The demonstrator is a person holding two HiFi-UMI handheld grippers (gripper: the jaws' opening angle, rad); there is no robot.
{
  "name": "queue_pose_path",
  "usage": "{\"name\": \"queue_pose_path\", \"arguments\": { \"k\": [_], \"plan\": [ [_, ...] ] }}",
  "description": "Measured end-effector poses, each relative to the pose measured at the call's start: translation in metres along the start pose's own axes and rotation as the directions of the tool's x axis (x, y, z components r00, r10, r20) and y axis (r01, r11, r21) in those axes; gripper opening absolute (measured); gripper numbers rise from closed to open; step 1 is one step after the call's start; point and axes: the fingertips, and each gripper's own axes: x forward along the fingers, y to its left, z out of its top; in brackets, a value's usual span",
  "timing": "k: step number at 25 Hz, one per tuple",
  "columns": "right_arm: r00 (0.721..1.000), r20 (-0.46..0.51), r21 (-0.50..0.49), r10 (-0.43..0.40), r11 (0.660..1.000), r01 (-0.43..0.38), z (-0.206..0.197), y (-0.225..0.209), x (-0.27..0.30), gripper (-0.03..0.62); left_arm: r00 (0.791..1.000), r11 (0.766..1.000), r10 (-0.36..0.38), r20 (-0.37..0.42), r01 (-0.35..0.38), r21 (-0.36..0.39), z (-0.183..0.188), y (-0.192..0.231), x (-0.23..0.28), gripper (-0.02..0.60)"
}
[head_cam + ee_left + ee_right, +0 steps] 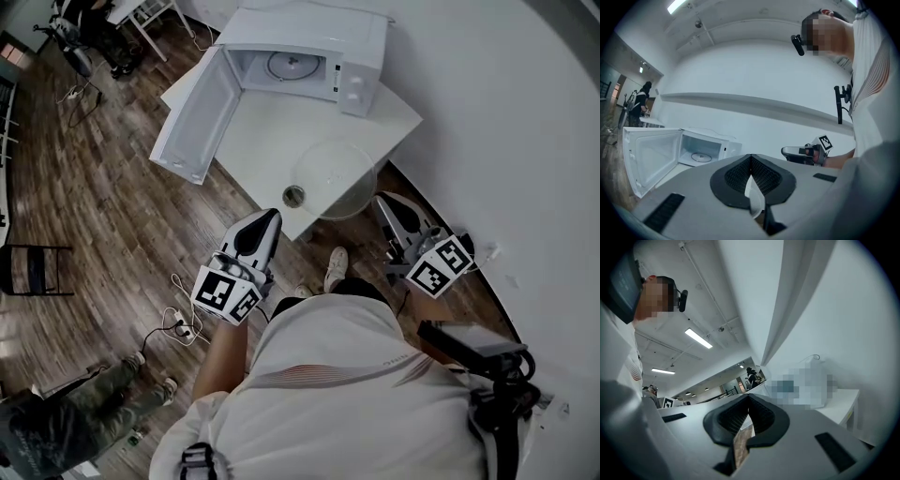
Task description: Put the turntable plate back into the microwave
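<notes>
The microwave [309,47] stands at the far end of the white bench [262,141] with its door [192,117] swung wide open. Inside its chamber only the roller ring [292,66] lies on the floor. The glass turntable plate [333,178] is outside the microwave, lying flat on the bench near the front corner. A small round metal piece [293,195] sits just beside the plate's left edge.

The left gripper [272,216] is held near the bench's front edge. Its jaws are closed with their tips together and nothing between them. The right gripper [382,199] is close to the plate's right side and apart from it. Its jaws are closed too, and empty.

Only the head view shows the plate and the metal piece. It also shows the wooden floor [94,187] and a chair [33,270] off to the left. The left gripper view looks over its own closed tips into the open microwave, with the ring on the chamber floor, and catches the right gripper off to its right. The right gripper view points away from the bench, towards a white wall, a second white table [843,404], ceiling lights [698,338] and people far off in the room.
</notes>
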Motion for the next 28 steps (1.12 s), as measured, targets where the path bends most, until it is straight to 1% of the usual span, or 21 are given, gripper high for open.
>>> {"name": "queue_pose_path", "arguments": {
  "k": [4,7,10,14,15,16,19,22,25,28],
  "plan": [
    [1.000,0.003,0.001,0.031,1.000,-0.031,0.014,-0.029,0.019,0.003,1.000,1.000,0.015,-0.001,-0.015,0.015,0.009,0.012,0.039,0.011],
    [0.999,0.000,0.024,0.045,0.999,-0.045,0.018,-0.046,0.028,0.004,1.000,0.999,0.027,-0.015,-0.026,0.029,0.013,0.018,0.058,0.011],
    [0.999,-0.010,0.050,0.047,0.998,-0.047,0.019,-0.068,0.035,0.005,0.999,0.999,0.040,-0.013,-0.039,0.016,0.014,0.026,0.074,0.011],
    [1.000,-0.024,0.131,0.004,0.991,-0.001,0.004,-0.097,0.037,0.006,0.998,0.999,0.039,-0.052,-0.039,-0.009,-0.004,0.039,0.085,0.011],
    [0.999,-0.030,0.157,-0.012,0.987,0.017,-0.001,-0.105,0.035,0.014,0.998,0.999,0.030,-0.061,-0.032,-0.020,-0.008,0.042,0.088,0.011],
    [0.999,-0.039,0.186,-0.030,0.982,0.037,-0.007,-0.112,0.032,0.040,0.997,0.999,0.017,-0.070,-0.019,-0.032,-0.013,0.043,0.092,0.011],
    [0.993,-0.064,0.266,-0.099,0.957,0.112,-0.022,-0.132,0.019,0.091,0.994,0.998,-0.041,-0.106,0.035,-0.056,-0.021,0.045,0.102,0.011],
    [0.985,-0.085,0.340,-0.149,0.925,0.169,-0.044,-0.155,0.013,0.138,0.990,0.997,-0.070,-0.120,0.064,-0.052,-0.020,0.055,0.115,0.011],
    [0.971,-0.123,0.443,-0.203,0.865,0.237,-0.078,-0.177,-0.006,0.182,0.986,0.994,-0.093,-0.135,0.084,-0.070,-0.022,0.059,0.124,0.011],
    [0.956,-0.174,0.522,-0.237,0.801,0.293,-0.118,-0.199,-0.022,0.226,0.982,0.993,-0.101,-0.159,0.089,-0.077,-0.029,0.061,0.130,0.011]
  ]
}}
